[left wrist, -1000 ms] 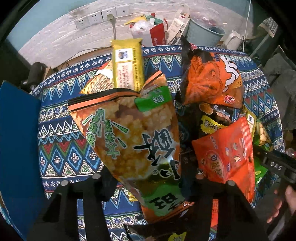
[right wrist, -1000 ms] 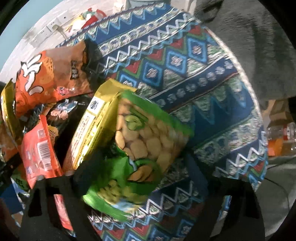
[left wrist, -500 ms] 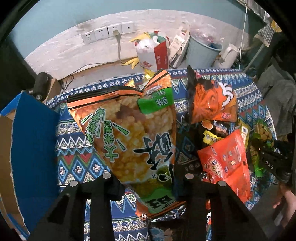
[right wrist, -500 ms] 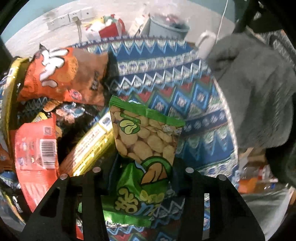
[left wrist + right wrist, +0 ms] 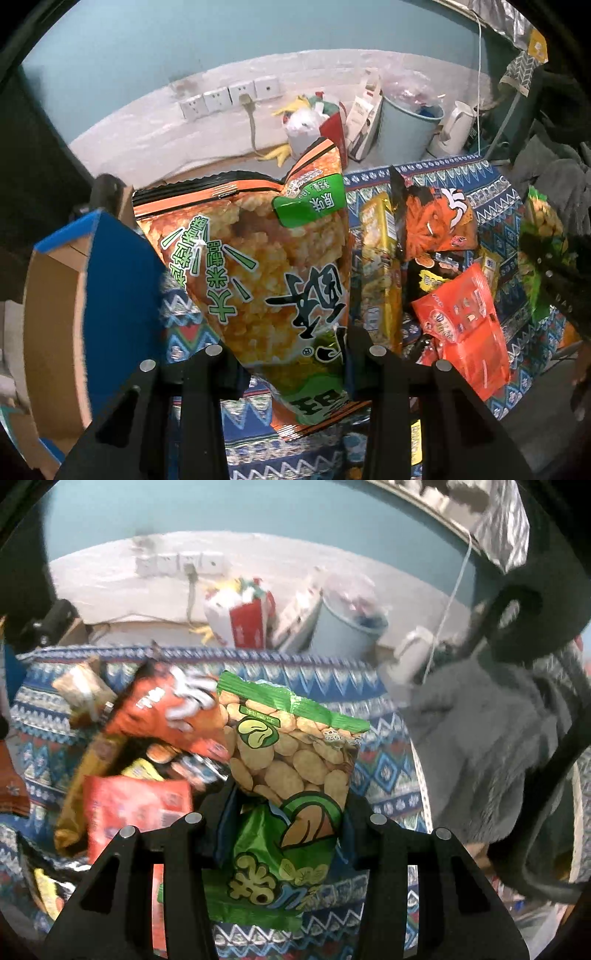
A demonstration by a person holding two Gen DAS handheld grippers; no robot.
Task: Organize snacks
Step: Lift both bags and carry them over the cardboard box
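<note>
My left gripper (image 5: 291, 354) is shut on a large orange and green rice-cracker bag (image 5: 258, 266) and holds it upright above the patterned table (image 5: 491, 184). My right gripper (image 5: 284, 812) is shut on a green broad-bean bag (image 5: 291, 775), lifted off the table; that bag also shows in the left wrist view (image 5: 543, 236). On the table lie an orange bag (image 5: 432, 221), a yellow packet (image 5: 380, 266), a red packet (image 5: 465, 325) and a black bag (image 5: 428, 273).
An open cardboard box with blue flaps (image 5: 74, 314) stands at the left of the table. Behind the table are a pale bucket (image 5: 406, 125), a white kettle (image 5: 454, 125), wall sockets (image 5: 229, 96) and a red bag (image 5: 332, 129). Grey cloth (image 5: 480, 746) hangs at the right.
Both grippers have risen and tilted up with their bags, so the wall and floor behind the table now show. The left one has moved toward the blue box.
</note>
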